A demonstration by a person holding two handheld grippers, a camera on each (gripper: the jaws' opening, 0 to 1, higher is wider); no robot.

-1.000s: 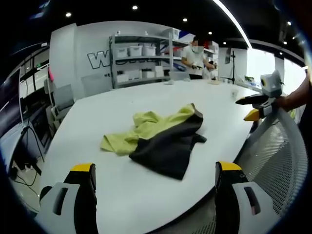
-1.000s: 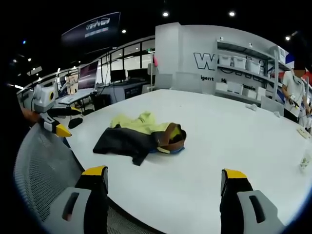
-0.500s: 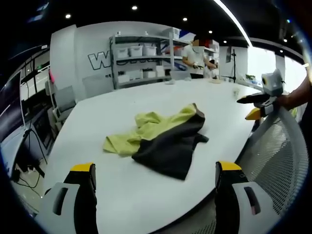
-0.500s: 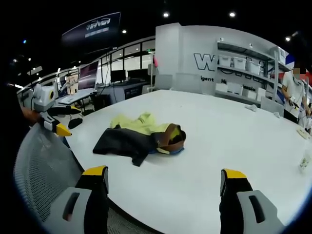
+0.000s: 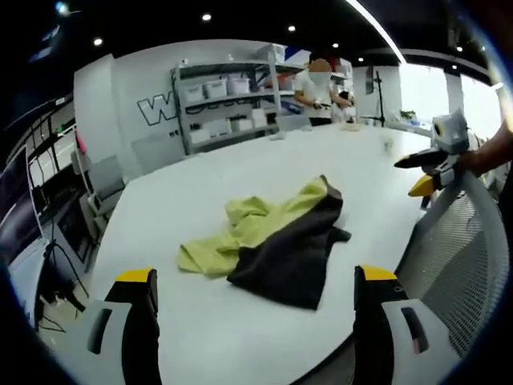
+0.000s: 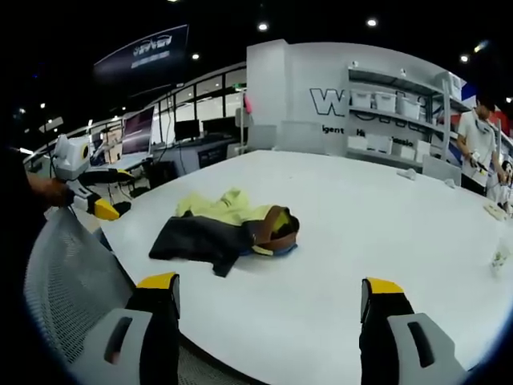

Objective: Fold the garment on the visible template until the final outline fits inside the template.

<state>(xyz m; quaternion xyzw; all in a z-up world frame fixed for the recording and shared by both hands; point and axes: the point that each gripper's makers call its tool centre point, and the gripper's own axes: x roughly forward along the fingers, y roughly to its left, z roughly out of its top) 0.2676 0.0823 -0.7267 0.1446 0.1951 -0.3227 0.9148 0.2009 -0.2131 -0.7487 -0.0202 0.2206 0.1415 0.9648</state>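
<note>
Nothing moved but my cameras. Garment [image 5: 271,239] lies crumpled mid-table [image 5: 184,176], toward the near edge, unfolded; all folding remains. Left gripper [image 5: 252,321] and right gripper [image 6: 268,321] wide, empty.

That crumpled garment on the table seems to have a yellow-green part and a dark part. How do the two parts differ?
On the garment, the yellow-green part is bright and bunched into thick wrinkles; the dark part is near black and lies flatter. In the left gripper view the dark part is nearer the camera, partly overlapping the yellow-green part behind it. Both are one crumpled, unfolded piece on the white table, with neither gripper touching it.
</note>
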